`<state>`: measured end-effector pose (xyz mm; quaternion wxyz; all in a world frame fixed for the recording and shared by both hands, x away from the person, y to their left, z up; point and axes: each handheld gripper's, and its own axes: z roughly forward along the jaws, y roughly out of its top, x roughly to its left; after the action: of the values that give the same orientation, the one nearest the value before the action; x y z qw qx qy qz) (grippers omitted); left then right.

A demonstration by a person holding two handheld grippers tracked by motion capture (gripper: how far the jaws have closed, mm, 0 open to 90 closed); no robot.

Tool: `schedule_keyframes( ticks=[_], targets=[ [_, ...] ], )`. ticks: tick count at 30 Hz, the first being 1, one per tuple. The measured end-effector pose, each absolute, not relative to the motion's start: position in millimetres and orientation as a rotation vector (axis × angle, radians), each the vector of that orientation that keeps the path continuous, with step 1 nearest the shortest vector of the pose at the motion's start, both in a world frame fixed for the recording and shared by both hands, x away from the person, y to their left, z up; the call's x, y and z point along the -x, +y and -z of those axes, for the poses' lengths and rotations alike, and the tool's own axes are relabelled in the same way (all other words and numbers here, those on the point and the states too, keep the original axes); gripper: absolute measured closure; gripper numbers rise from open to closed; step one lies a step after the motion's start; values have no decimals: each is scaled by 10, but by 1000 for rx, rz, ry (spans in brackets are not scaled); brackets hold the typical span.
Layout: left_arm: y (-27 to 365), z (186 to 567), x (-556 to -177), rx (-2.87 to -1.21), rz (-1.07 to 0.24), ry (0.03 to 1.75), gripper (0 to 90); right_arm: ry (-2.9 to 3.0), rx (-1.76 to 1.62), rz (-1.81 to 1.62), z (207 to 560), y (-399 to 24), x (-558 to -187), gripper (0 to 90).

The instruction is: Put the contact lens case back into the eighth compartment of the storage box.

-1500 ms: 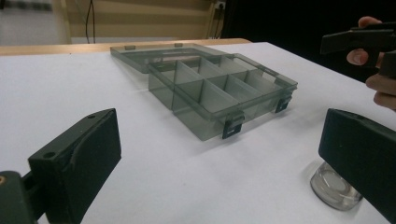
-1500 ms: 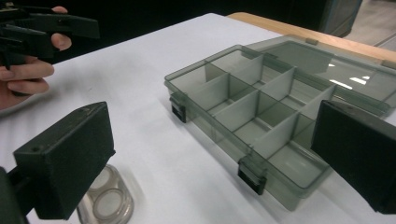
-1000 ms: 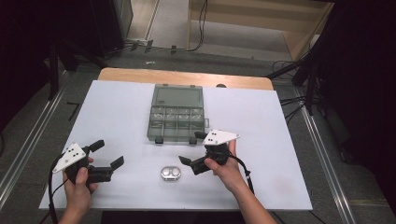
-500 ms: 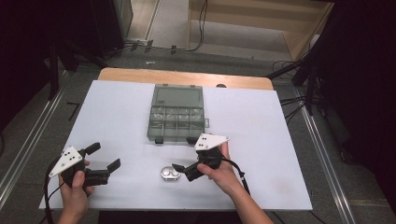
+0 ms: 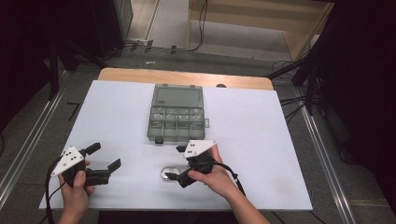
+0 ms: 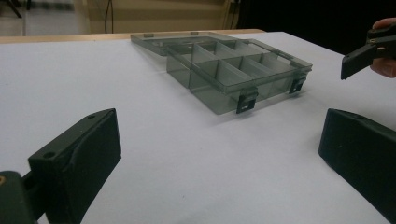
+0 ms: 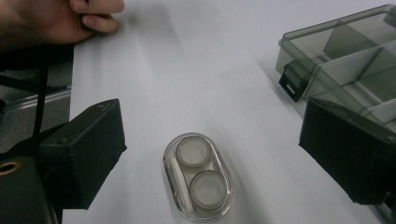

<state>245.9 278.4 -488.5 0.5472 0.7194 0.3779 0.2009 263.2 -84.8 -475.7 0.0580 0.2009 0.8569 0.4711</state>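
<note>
Bench (image 5: 261,121): wooden top showing along the far edge, a white sheet (image 5: 116,116) covering nearly all the rest. Clear grey compartment box (image 5: 177,119) lying open on the sheet at mid-bench toward the far side, its lid folded flat behind it, two dark latches facing the near edge, dividers standing inside. Small oval clear case (image 7: 198,177) with two round white caps sitting flat on the sheet, nearer the front edge, well apart from the box.

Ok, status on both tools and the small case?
Right tool open, jaws just closing, straddling the lens case, no contact yet. Left tool open, idle. Organizer box behind, nothing blocking.
</note>
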Motion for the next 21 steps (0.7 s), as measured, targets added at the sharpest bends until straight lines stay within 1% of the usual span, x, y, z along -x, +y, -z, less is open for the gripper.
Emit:
schedule_keyframes(
  ticks=[2, 4, 15, 19, 21],
  targets=[
    [2786, 4898, -2471, -1706, -471, 895, 0, 2614, -600, -1402, 4775, -823, -2622, 68],
    [2788, 4900, -2471, -1704, -470, 893, 0, 2617, -579, -1373, 4794, -801, -2613, 106],
    [2779, 4912, -2471, -1717, -473, 883, 0, 2682, -520, -1275, 4893, -716, -2603, 117],
    [2781, 4918, -2474, -1714, -466, 884, 0, 2703, -519, -1242, 4942, -700, -2615, 134],
    [2781, 4920, -2475, -1715, -466, 883, 0, 2709, -515, -1231, 4964, -695, -2622, 165]
  ],
)
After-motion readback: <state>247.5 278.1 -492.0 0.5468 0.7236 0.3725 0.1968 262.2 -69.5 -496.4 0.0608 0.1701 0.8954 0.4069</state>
